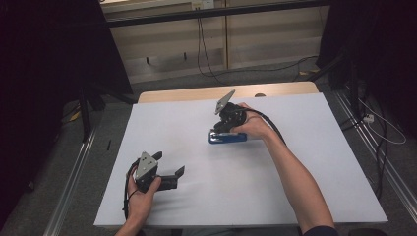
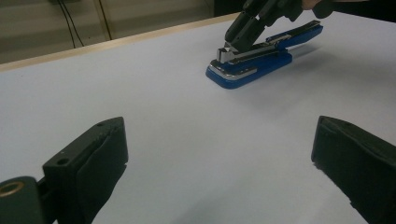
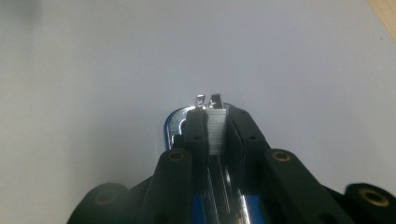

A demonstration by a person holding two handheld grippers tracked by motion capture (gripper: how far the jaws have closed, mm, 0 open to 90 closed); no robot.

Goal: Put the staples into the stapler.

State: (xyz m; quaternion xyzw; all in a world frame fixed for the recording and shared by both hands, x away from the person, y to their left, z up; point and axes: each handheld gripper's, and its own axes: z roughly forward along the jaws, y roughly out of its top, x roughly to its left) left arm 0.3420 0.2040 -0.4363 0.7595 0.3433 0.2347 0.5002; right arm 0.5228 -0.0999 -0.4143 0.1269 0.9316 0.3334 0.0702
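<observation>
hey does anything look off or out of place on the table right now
One thing: the blue stapler lies with its top arm swung up, so the metal staple channel is exposed. The right hand-held gripper is closed on a strip of staples at its front end. Nothing looks spilled or broken.

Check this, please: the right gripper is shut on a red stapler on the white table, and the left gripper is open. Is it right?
Not quite: the stapler is blue, as the left gripper view shows. The right gripper is shut on it on the white table, and the left gripper is open.
</observation>
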